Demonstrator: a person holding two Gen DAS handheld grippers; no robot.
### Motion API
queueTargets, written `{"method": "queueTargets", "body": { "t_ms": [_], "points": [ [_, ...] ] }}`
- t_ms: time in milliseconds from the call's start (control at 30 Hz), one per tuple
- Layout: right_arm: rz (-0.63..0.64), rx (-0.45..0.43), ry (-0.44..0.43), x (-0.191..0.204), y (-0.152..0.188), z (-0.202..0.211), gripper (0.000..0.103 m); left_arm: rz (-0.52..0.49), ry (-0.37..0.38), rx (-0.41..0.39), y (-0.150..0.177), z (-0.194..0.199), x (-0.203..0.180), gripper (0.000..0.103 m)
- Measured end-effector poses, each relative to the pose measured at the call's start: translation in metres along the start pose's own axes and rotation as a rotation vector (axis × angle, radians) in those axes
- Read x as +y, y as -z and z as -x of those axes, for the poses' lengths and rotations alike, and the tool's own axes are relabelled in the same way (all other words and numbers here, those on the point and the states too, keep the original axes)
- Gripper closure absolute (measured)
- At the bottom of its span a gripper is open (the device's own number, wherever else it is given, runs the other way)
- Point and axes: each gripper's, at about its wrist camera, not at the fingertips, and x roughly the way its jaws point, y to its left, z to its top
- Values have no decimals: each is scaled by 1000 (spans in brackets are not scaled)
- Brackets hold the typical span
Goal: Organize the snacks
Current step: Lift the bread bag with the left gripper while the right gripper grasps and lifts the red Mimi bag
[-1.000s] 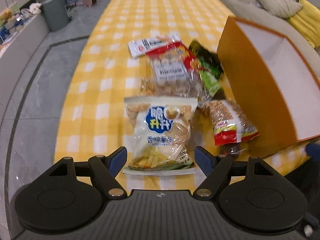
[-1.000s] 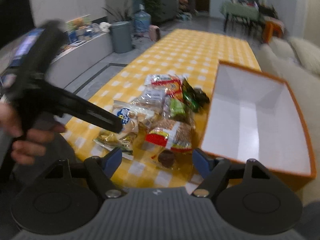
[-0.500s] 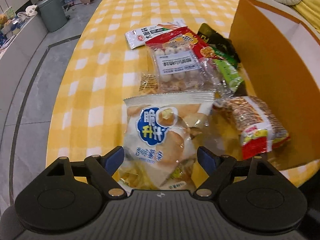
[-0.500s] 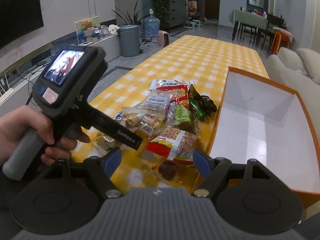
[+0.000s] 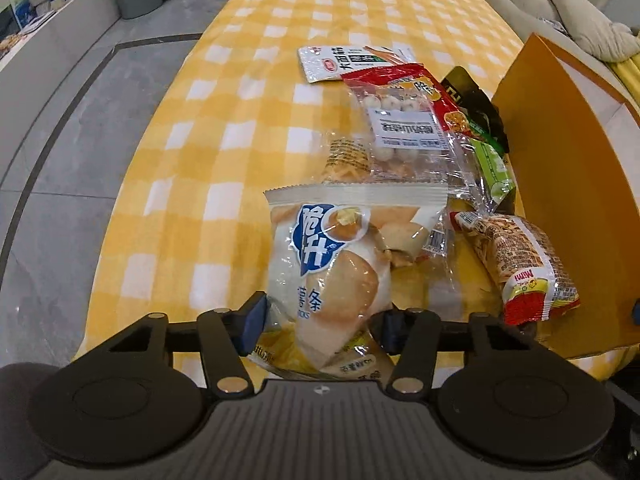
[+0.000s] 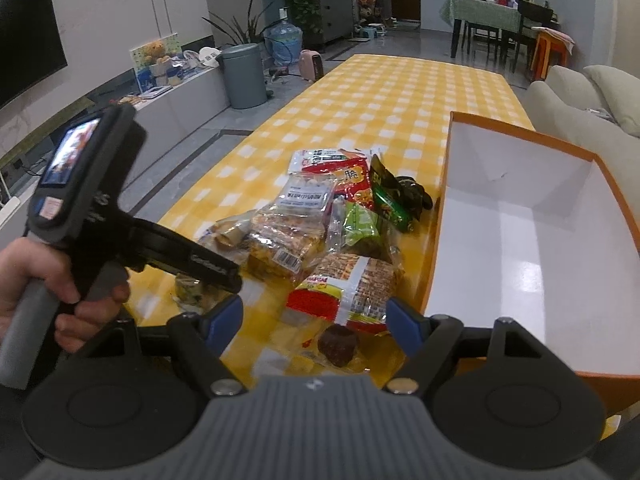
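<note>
Left wrist view: the left claw (image 5: 320,322) has its blue fingers (image 5: 251,323) pressed against both sides of the chip bag (image 5: 332,276), clamped on its lower end. The bag lies at the near edge of the yellow checked worktop (image 5: 240,120), in front of a heap of snacks: a clear bag of white balls (image 5: 404,136), a peanut pack (image 5: 524,264), a green packet (image 5: 494,168). The orange box (image 5: 560,184) stands just to the right of the heap. Half a second ago the fingers stood apart on either side of the bag; they have since closed in on it.

Right wrist view: the right claw (image 6: 316,322) is spread wide and holds nothing, hovering above the peanut pack (image 6: 352,284) and a small brown cake (image 6: 338,344). The box (image 6: 532,240) shows a bare white inside. The person's left hand (image 6: 44,284) grips the other tool, whose nose now reaches lower into the heap than before.
</note>
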Motion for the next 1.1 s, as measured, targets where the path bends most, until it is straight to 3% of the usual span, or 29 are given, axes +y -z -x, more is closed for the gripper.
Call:
{"method": "queueTargets", "body": {
  "t_ms": [267,333,433,533,667,967,1033,1067,1100],
  "points": [
    [60,16,101,19,-12,-13,27,47,56,-59,4,16,18,41],
    [137,24,137,34,-16,-22,27,69,65,-59,4,18,23,41],
    [295,4,282,59,-16,-40,27,101,88,-59,4,19,32,41],
    [443,43,373,75,-10,-65,27,148,103,-76,5,23,43,41],
    [504,99,400,80,-1,-88,27,173,138,-90,4,26,53,41],
    [710,155,611,85,18,-142,27,173,163,-89,4,26,56,41],
    [738,160,620,83,21,-148,37,170,164,-88,4,26,56,41],
    [739,163,622,82,21,-150,59,172,166,-85,4,25,56,41],
    [728,170,616,81,21,-151,70,176,168,-81,4,25,57,41]
  ]
}}
